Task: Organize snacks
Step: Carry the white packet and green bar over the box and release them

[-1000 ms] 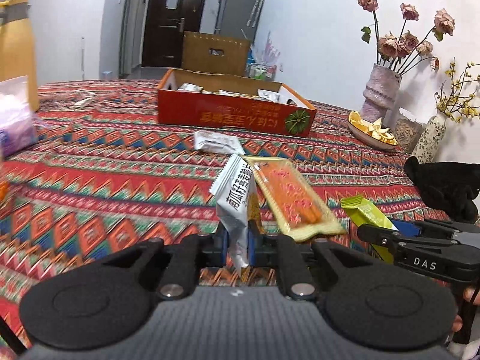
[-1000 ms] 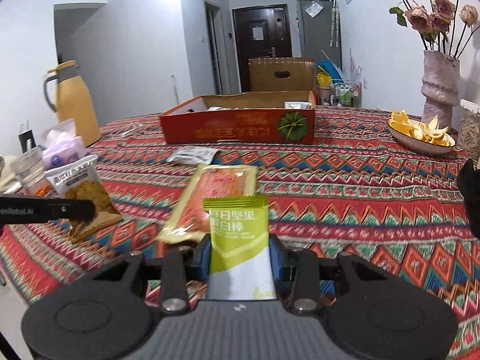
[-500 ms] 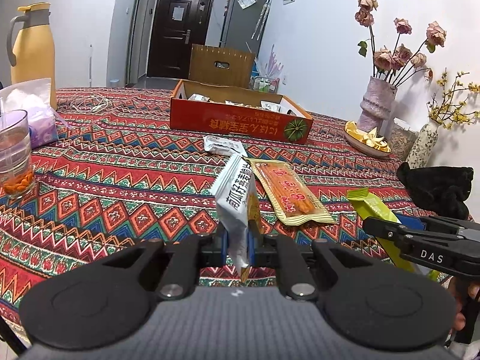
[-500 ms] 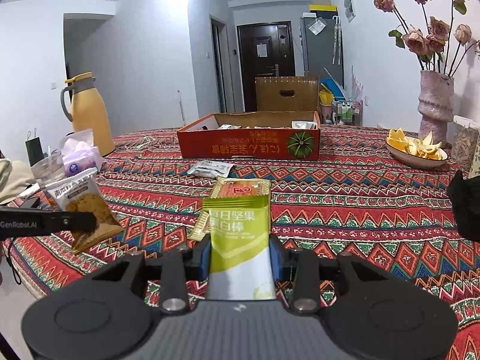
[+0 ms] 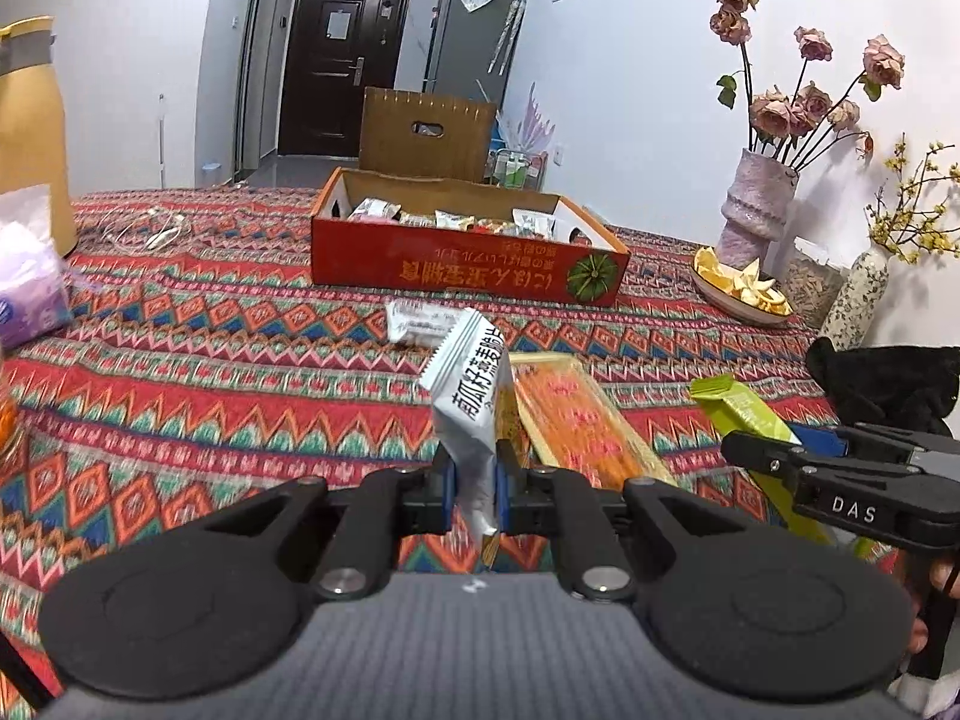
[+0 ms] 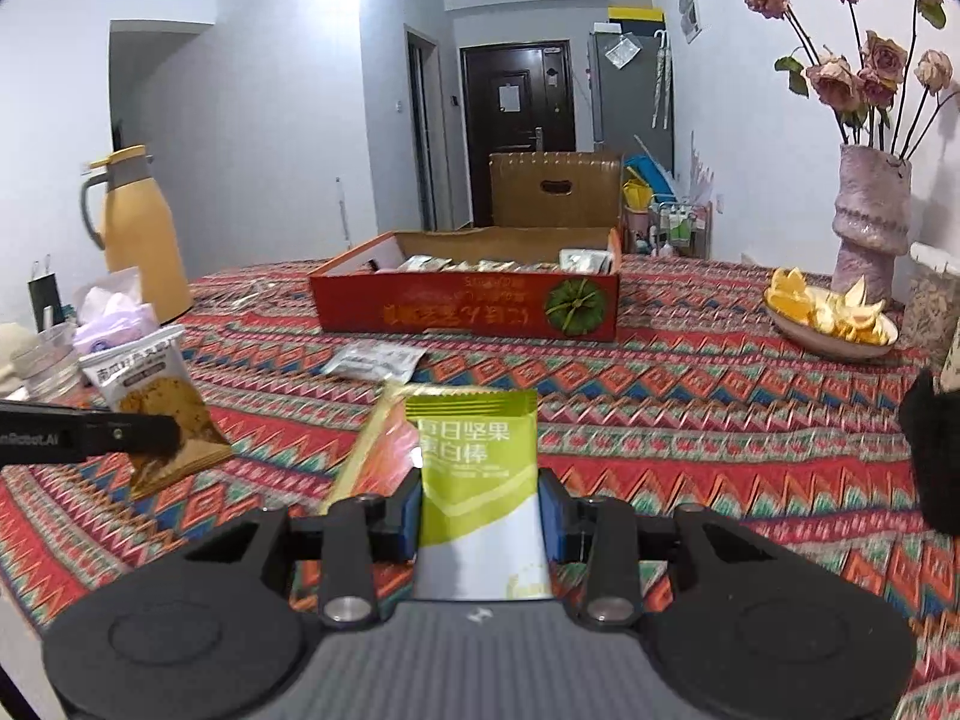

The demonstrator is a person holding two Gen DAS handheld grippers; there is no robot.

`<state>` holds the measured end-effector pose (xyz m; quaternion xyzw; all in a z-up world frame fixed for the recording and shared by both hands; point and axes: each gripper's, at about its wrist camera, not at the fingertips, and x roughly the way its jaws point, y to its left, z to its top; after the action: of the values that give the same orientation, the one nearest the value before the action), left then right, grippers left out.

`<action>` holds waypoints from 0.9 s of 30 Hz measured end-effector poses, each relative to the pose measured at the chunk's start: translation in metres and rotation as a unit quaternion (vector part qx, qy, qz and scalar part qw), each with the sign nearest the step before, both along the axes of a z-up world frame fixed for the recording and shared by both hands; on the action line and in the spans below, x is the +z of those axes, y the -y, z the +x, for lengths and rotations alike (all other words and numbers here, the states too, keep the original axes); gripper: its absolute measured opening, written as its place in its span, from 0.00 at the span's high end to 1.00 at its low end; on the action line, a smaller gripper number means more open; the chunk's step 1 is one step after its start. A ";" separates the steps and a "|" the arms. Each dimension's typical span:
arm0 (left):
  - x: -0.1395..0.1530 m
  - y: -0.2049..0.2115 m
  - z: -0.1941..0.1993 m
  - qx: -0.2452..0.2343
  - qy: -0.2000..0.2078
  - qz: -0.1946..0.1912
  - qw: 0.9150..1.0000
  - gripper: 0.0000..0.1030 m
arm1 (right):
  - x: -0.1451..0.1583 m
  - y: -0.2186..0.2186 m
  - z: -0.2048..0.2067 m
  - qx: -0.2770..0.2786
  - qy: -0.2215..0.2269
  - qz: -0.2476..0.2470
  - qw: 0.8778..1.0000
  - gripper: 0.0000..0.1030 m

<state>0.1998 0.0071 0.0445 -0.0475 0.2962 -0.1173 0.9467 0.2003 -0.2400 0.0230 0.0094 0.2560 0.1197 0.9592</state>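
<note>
My left gripper (image 5: pixel 473 489) is shut on a white biscuit packet (image 5: pixel 471 408), held edge-on above the table; the packet also shows in the right wrist view (image 6: pixel 157 405). My right gripper (image 6: pixel 480 510) is shut on a green and white nut bar packet (image 6: pixel 477 474), also seen in the left wrist view (image 5: pixel 744 414). A red cardboard box (image 5: pixel 468 264) holding several snack packets stands further back on the table, also in the right wrist view (image 6: pixel 468 306). An orange snack packet (image 5: pixel 582 420) and a white packet (image 5: pixel 420 321) lie on the cloth before it.
A patterned red tablecloth (image 5: pixel 210 348) covers the table. A yellow thermos (image 6: pixel 135 234) and a tissue pack (image 5: pixel 27 288) stand at the left. A plate of peel (image 6: pixel 831 315) and a vase of dried roses (image 6: pixel 873 222) stand at the right. A black object (image 5: pixel 888 378) lies right.
Both grippers have moved forward toward the red box, which looks nearer now. Each still holds its packet.
</note>
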 end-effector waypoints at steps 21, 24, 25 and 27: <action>0.058 0.031 0.191 -0.051 0.068 0.010 0.996 0.88 | 0.069 0.023 0.183 -0.001 0.067 0.003 0.998 0.64; 0.059 0.033 0.229 -0.044 0.065 0.009 0.997 0.88 | 0.072 0.024 0.220 -0.001 0.063 0.015 0.998 0.64; 0.057 0.033 0.242 -0.045 0.060 0.006 0.997 0.88 | 0.072 0.024 0.234 -0.003 0.059 0.019 0.998 0.64; 0.050 0.033 0.266 -0.040 0.051 0.004 0.998 0.88 | 0.068 0.022 0.259 -0.010 0.059 0.022 0.998 0.64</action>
<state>0.4661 -0.0264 0.0942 -0.0261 0.2492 -0.1562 0.9554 0.4589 -0.2618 0.0911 0.0263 0.1960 0.1158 0.9734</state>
